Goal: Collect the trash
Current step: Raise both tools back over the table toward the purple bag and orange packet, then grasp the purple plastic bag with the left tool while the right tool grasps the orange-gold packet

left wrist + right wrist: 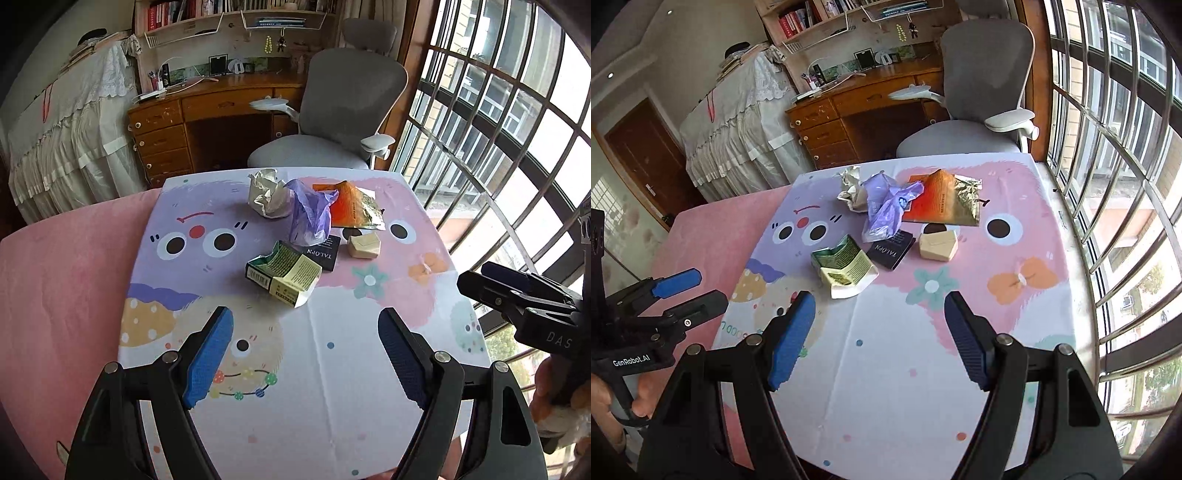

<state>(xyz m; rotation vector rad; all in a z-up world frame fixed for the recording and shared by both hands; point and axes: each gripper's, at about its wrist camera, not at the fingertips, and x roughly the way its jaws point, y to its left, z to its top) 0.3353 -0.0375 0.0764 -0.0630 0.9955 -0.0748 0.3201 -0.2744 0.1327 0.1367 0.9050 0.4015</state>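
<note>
Trash lies in a cluster on the cartoon tablecloth: a crumpled silver foil wad, a purple plastic bag, an orange and gold wrapper, a black card, a small beige box and a torn green and yellow carton. My left gripper hovers open in front of the carton, holding nothing. My right gripper is open too, empty, just short of the carton.
A grey office chair stands behind the table, a wooden desk beyond it. A barred window runs along the right. A pink cover lies left of the cloth. A hand holds the other gripper's grip.
</note>
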